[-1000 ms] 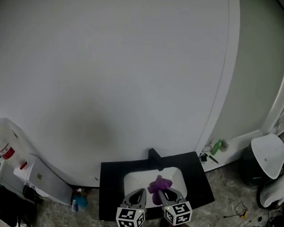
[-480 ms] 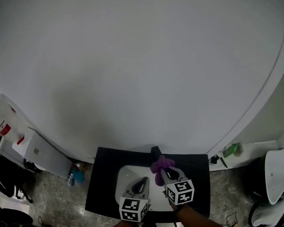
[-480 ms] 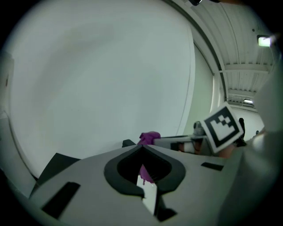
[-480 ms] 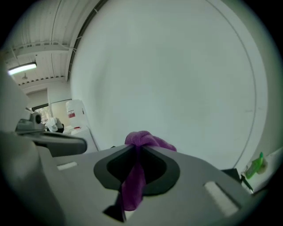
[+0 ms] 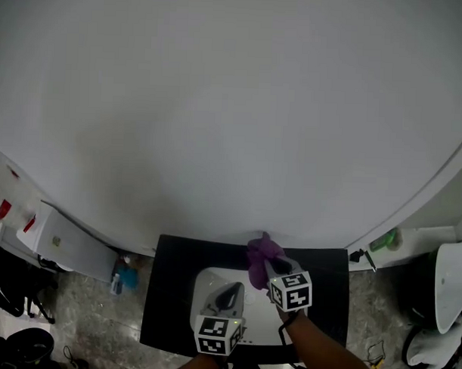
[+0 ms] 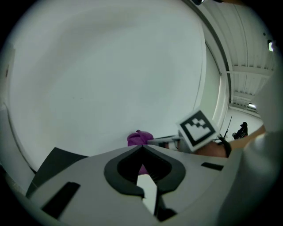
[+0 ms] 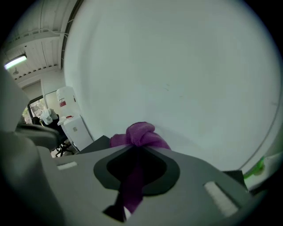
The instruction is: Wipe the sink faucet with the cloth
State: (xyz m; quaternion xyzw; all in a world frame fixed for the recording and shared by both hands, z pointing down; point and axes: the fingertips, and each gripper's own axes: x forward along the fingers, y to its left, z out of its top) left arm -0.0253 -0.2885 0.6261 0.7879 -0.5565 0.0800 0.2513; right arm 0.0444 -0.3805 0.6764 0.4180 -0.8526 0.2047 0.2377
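**Entry: washstand, faucet wiping under way**

- Right gripper: jaws clamped on the purple cloth. In the right gripper view a strip of cloth runs down between the jaws and a bunched wad bulges out past the tips. It reaches over the white sink basin toward the back rim. The person's forearm shows behind it.
- Left gripper: jaws together at the tips, with nothing held. The purple seen past them in the left gripper view is the cloth in the other gripper. It hangs low over the basin, near the right gripper but not touching it.
- Purple cloth: lies at the middle of the basin's back edge, close against the white wall.
- Faucet: cannot be made out as a separate thing in any view. Judged to sit under or just behind the wad of cloth.
- Black counter: surrounds the basin, and its visible part is bare.
- Blue bottle: on the floor to the left of the counter, apart from the work.

**Progress, as judged:** the cloth is gripped and brought to the faucet's place, so the wipe looks early or midway. Rubbing over the spout and base seems left to do, and nothing shows the faucet's surface clean or not
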